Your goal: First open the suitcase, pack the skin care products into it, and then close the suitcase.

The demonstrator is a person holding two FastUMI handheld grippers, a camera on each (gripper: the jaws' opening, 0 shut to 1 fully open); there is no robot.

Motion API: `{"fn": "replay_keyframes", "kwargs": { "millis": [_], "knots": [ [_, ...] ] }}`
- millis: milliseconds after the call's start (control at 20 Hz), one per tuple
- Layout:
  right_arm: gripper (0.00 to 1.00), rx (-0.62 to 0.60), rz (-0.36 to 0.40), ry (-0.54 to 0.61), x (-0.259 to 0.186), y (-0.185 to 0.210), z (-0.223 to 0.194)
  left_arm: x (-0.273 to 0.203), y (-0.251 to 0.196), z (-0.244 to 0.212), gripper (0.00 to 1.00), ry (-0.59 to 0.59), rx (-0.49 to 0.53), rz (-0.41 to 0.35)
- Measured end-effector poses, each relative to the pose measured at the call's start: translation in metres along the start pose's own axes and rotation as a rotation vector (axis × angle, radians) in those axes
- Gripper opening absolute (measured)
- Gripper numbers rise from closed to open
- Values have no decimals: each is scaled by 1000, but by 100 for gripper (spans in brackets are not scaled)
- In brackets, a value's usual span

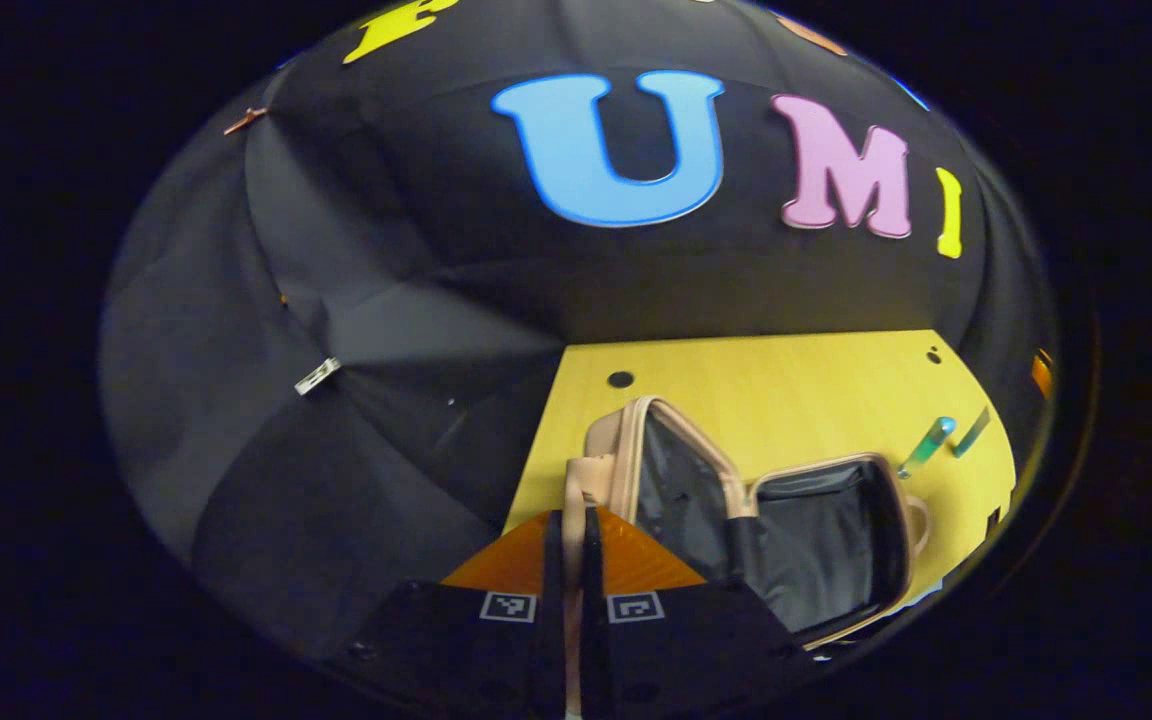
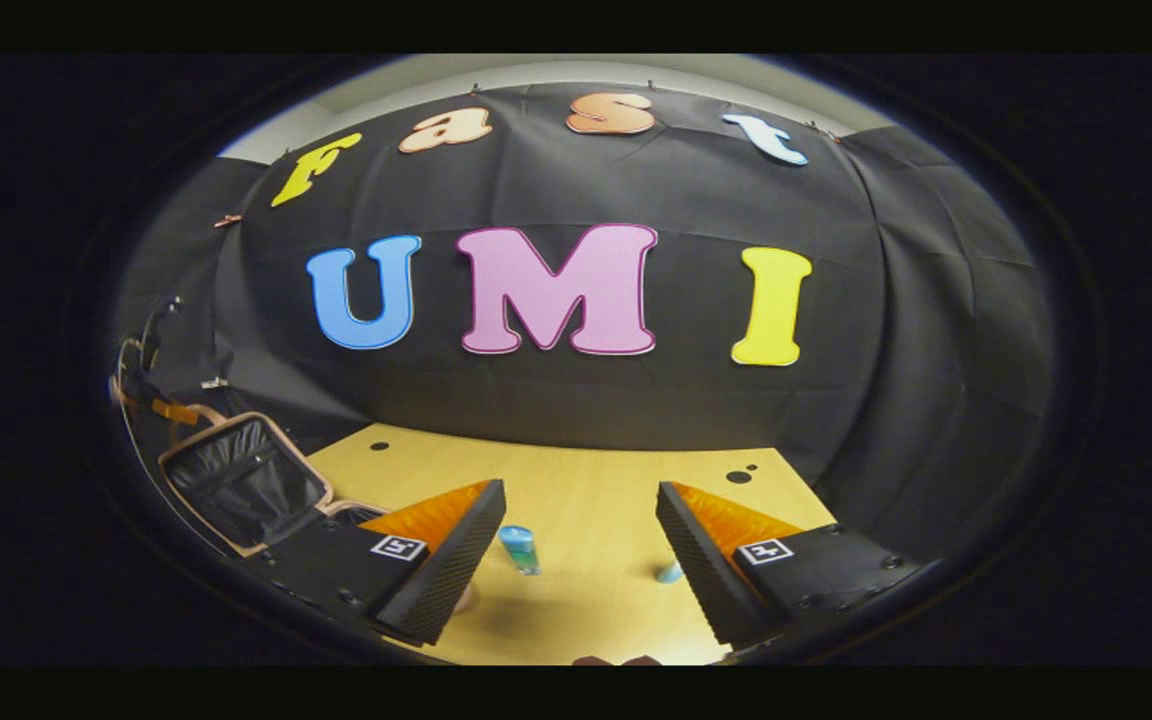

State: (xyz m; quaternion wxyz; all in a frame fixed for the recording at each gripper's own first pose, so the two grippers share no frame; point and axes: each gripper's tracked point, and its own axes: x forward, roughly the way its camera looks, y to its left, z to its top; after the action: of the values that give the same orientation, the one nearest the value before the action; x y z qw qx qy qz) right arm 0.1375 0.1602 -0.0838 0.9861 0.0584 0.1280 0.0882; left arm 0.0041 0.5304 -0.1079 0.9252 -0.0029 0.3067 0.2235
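Fingers of the left gripper point(image 1: 566, 560) are pinching together on the near edge of the suitcase point(image 1: 736, 500) lid, which is standing open on the wooden table point(image 1: 786, 390), its dark lining showing. Opening appears done; packing is the step now in hand. Farther right, the right gripper point(image 2: 576, 545) is hanging with fingers wide apart, holding nothing, just short of a blue-green tube point(image 2: 519, 548). Next it probably needs to close on that tube and carry it into the suitcase.

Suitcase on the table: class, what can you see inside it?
The open suitcase shows dark lining in both halves and no products. The near part of its inside is hidden behind the left gripper.
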Motion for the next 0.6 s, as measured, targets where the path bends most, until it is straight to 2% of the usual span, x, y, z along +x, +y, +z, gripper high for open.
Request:
{"fn": "replay_keyframes", "kwargs": {
  "millis": [150,250,300,350,500,600],
  "knots": [
    [96,-6,-36,20,-3,15,-7,51,33,-55,11,127,-77,-17],
    [96,-12,-59,43,-5,18,-14,86,46,-94,11,200,-83,-30],
    [96,-16,-75,54,-6,17,-17,105,41,-111,7,227,-83,-41],
    [96,-18,-86,68,-7,17,-19,120,40,-124,12,252,-82,-47],
    [96,-26,-113,85,-13,18,-21,143,43,-144,12,275,-82,-52],
    [96,-36,-125,89,-14,17,-22,153,54,-153,13,309,-103,-6]
  ]
}}
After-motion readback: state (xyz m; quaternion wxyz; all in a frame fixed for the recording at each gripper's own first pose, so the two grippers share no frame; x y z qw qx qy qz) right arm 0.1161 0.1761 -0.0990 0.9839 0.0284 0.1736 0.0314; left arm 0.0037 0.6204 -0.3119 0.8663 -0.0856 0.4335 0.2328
